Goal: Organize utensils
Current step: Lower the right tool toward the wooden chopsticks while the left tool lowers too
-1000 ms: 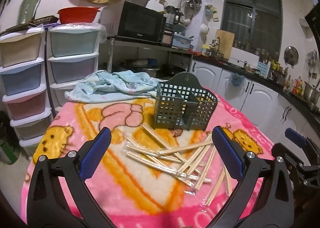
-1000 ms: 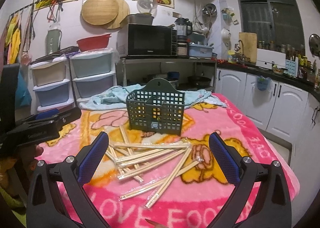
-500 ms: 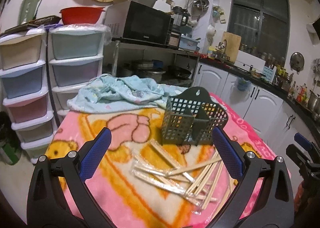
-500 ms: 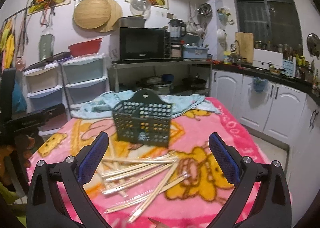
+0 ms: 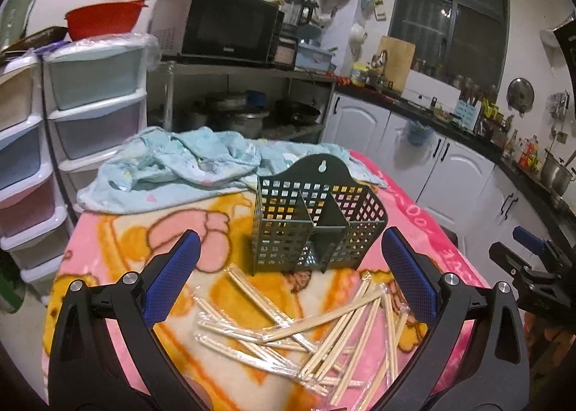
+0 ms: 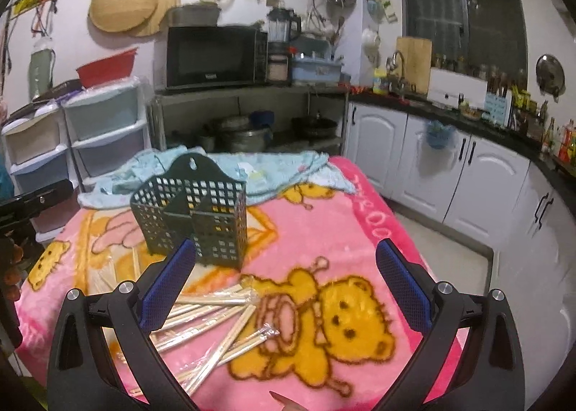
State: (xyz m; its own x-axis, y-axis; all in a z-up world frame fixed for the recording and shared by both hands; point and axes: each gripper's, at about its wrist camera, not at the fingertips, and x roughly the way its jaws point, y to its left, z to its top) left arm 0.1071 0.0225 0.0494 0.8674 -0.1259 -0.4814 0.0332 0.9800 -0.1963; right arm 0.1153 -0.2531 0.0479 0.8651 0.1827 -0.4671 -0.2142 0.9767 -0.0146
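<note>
A dark green perforated utensil basket (image 5: 316, 227) with a middle divider stands upright on the pink cartoon blanket (image 5: 118, 241); it also shows in the right wrist view (image 6: 194, 220). Several wrapped wooden chopsticks (image 5: 324, 331) lie scattered in front of it, and they show in the right wrist view (image 6: 212, 321) too. My left gripper (image 5: 288, 267) is open and empty, hovering above the chopsticks, facing the basket. My right gripper (image 6: 286, 270) is open and empty, above the blanket to the right of the basket. The right gripper also appears at the left view's right edge (image 5: 532, 267).
A crumpled light blue cloth (image 5: 187, 166) lies behind the basket. Plastic drawer towers (image 5: 93, 105) stand to the left, a shelf with a microwave (image 5: 230, 25) behind, white cabinets (image 6: 450, 173) to the right. The table edge drops off on the right (image 6: 414, 241).
Both grippers have lifted and pulled back. The right view has swung right, so the basket now sits to its left. Both stay open.
</note>
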